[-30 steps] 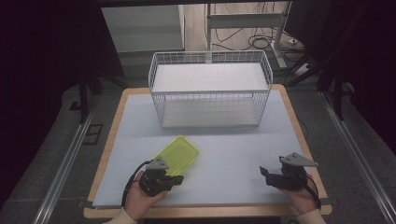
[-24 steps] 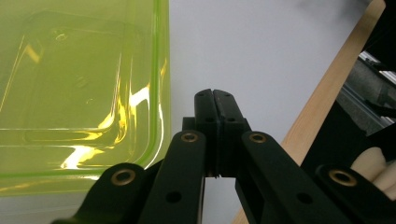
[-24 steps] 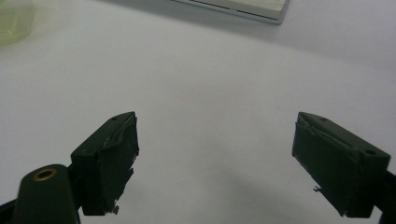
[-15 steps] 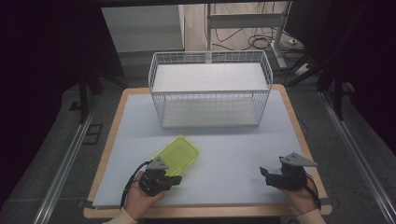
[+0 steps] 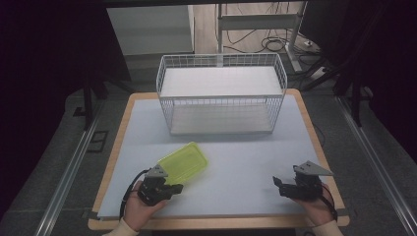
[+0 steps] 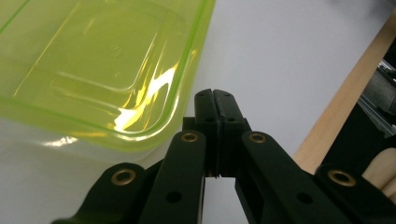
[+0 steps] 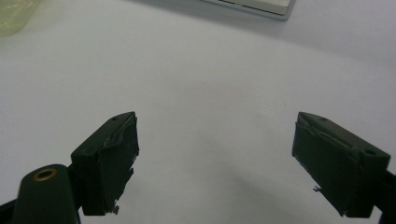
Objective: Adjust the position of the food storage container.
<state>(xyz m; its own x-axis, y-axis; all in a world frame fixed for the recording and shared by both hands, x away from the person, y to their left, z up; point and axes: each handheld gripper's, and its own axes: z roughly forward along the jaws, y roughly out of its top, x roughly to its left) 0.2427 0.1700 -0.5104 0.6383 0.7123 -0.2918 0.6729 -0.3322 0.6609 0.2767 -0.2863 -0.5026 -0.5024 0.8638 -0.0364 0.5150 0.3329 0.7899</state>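
A translucent yellow-green plastic container [image 5: 184, 162] lies flat on the white table mat, left of centre. In the left gripper view its corner [image 6: 107, 70] sits just left of my jaw tips. My left gripper [image 5: 173, 189] is at the container's near edge, shut, its pads pressed together with nothing between them [image 6: 215, 99]. My right gripper [image 5: 278, 183] rests at the near right of the mat, pointing left. It is open over bare mat with nothing between its fingers [image 7: 215, 154]. A pale edge of the container [image 7: 11, 16] appears at the top left of the right gripper view.
A white wire basket [image 5: 221, 98] stands at the back middle of the table, its base [image 7: 254, 5] visible far off in the right gripper view. The mat [image 5: 246, 162] has a wooden border [image 5: 216, 223]. Dark floor and metal rails flank the table.
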